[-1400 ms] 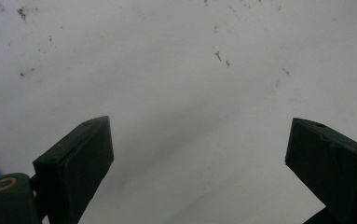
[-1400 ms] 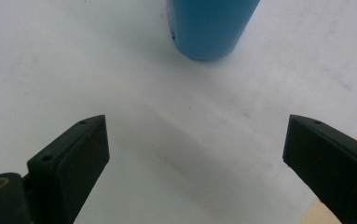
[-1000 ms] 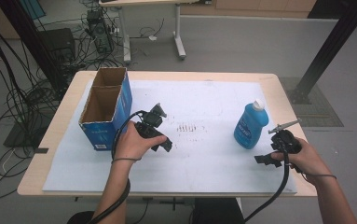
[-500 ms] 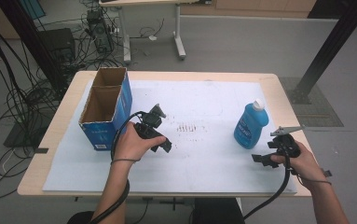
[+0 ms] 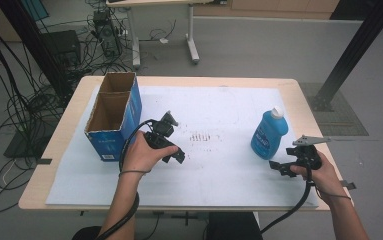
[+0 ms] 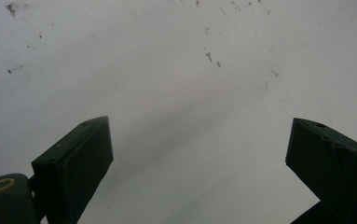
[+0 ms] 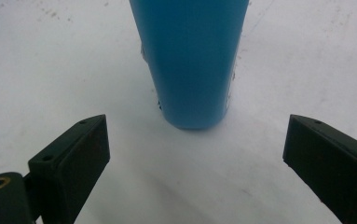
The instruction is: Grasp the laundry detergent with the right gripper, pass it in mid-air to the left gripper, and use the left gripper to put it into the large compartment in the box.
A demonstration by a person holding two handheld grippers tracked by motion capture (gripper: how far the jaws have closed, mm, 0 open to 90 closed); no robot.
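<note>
Right gripper view: my right gripper [image 7: 195,154] gapes wide before the blue bottle [image 7: 190,56]; I should advance straight, centring it.

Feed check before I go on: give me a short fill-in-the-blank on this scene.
1. The right hand-held gripper faces the ____ bottle.
2. Its jaws are ____, holding nothing.
3. The bottle stands ____ on the white sheet.
4. The cardboard box sits beside the ____ hand-held gripper.

Missing words: blue; open; upright; left
</note>
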